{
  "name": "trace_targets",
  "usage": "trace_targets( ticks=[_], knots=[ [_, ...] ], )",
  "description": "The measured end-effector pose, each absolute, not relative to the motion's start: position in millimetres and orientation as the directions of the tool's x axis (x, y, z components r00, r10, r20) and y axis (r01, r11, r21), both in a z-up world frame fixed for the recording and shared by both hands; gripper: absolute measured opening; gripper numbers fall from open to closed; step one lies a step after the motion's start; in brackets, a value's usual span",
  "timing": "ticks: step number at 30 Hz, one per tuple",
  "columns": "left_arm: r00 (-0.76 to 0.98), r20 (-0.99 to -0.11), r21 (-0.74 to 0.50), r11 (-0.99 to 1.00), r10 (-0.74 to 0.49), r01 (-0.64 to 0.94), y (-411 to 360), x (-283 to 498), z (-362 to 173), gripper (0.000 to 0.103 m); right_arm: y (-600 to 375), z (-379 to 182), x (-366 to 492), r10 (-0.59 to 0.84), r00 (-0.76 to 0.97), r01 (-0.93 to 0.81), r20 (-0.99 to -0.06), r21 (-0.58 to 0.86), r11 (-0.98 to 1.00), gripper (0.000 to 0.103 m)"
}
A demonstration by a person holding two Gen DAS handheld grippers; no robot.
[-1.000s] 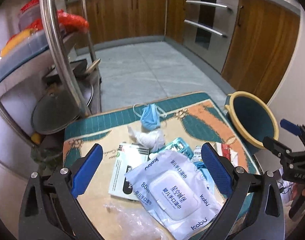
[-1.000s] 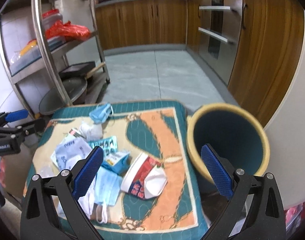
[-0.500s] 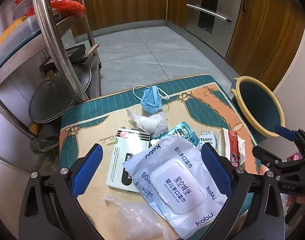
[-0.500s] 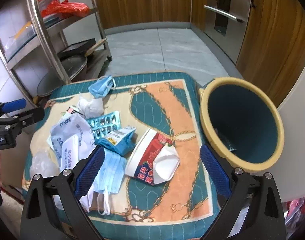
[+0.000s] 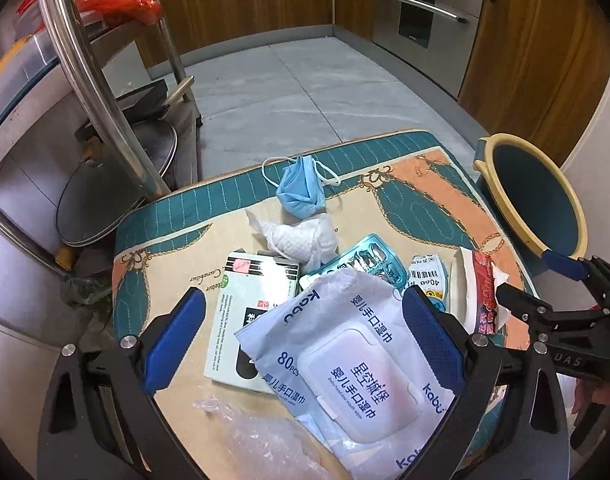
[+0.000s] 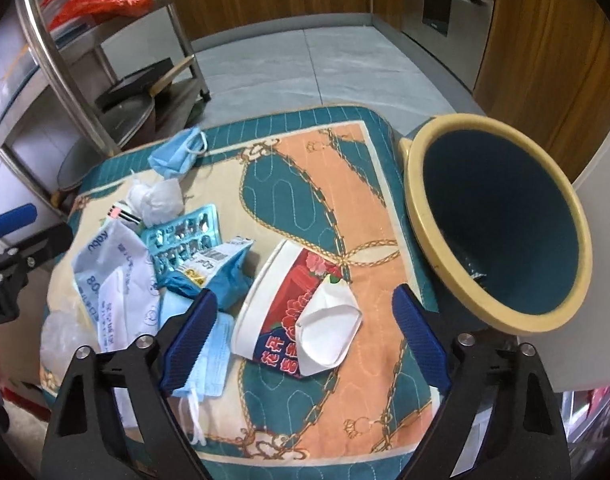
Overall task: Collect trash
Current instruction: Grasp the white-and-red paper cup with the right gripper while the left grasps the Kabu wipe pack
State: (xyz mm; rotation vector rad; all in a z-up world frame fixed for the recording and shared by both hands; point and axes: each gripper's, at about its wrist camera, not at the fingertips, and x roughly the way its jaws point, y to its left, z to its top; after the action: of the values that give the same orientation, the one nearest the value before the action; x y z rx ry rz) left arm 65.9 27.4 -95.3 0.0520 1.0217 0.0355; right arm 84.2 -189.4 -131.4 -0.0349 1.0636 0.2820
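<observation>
A steel rack (image 5: 105,92) stands left of a patterned mat (image 6: 305,184) strewn with trash: wipes pack (image 5: 345,364), mask (image 5: 301,192), cup (image 6: 281,300). Bin (image 6: 501,224) at right. Left gripper (image 5: 305,344) and right gripper (image 6: 305,344) hover spread, empty.

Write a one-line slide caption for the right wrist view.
Open right gripper poised over a crushed paper cup on the patterned mat, beside the bin.

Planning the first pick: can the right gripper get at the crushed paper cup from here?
Probably yes: the right gripper is open, the crushed paper cup lies between its fingers, nothing on top.
</observation>
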Motion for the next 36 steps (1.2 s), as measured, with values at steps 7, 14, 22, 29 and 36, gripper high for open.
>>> trace_targets(
  ticks=[7,14,22,29,36],
  knots=[
    [0.512,-0.857,0.066,0.998,0.054,0.004,21.0,73.1,-101.5,0.097,-180.3,-150.1,91.2,0.227,0.381,-0.292,-0.896,0.116,0.949,0.076],
    [0.508,-0.859,0.081,0.996,0.058,0.023,15.3,75.3,-104.6,0.097,-181.5,-166.6,97.9,0.214,0.319,-0.289,-0.923,0.12,0.95,0.054],
    [0.503,-0.863,0.067,0.998,0.053,0.01,18.1,76.2,-105.6,0.097,-188.9,-160.5,100.0,0.236,0.333,-0.267,-0.913,0.148,0.952,0.015],
    [0.496,-0.867,0.069,0.997,0.052,0.016,16.0,76.6,-107.6,0.097,-201.8,-143.0,99.9,0.252,0.383,-0.235,-0.889,0.17,0.957,0.011],
    [0.468,-0.883,0.06,0.997,0.035,0.038,6.3,77.6,-116.1,0.097,-224.7,-119.5,100.7,0.256,0.458,-0.179,-0.851,0.194,0.965,0.011]
  ],
)
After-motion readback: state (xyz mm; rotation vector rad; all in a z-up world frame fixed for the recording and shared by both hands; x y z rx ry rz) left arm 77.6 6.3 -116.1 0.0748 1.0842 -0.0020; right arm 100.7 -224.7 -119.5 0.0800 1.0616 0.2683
